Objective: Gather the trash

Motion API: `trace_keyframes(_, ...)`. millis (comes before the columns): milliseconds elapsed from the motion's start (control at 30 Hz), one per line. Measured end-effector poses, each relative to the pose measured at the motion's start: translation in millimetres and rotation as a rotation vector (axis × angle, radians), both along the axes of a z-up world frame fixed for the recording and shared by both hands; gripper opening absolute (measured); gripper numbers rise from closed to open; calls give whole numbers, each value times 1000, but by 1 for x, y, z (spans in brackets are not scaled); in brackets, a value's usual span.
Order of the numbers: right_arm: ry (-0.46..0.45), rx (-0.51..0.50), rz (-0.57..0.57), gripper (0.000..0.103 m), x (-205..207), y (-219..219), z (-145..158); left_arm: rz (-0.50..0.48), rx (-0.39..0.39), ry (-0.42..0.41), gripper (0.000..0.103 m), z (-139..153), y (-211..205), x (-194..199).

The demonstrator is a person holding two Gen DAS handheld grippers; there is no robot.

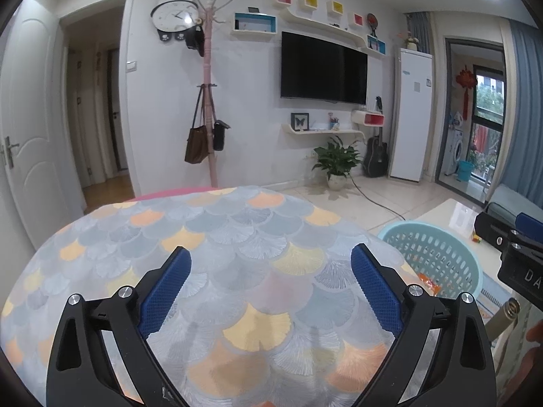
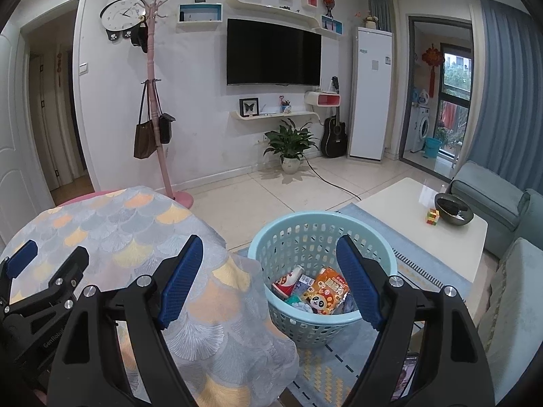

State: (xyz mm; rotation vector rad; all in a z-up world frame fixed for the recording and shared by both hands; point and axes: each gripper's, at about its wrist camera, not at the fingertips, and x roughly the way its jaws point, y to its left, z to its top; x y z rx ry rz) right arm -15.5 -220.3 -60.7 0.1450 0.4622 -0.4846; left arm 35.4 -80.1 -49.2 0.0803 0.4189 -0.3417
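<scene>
Trash [image 2: 322, 291] lies heaped in the blue basket [image 2: 292, 234] at lower centre of the right wrist view, just below the right hand-held gripper [image 2: 269, 279], which like the left hand-held gripper [image 1: 271, 286] gapes empty.

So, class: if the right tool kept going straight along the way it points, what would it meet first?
Most likely the light blue basket on the floor: the open right tool frames its near rim and the snack wrappers inside. Nothing lies between the fingers, though depth is hard to judge through the fisheye.
</scene>
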Motion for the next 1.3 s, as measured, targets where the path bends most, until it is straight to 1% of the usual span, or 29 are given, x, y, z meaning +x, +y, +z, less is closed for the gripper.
trace_keyframes(467, 24, 23, 2, 77, 6, -5, -8, 16, -5, 36, 93, -2, -3, 1)
trace_keyframes(1300, 42, 23, 6, 77, 7, -3, -12, 24, -4, 39, 93, -1, -4, 0)
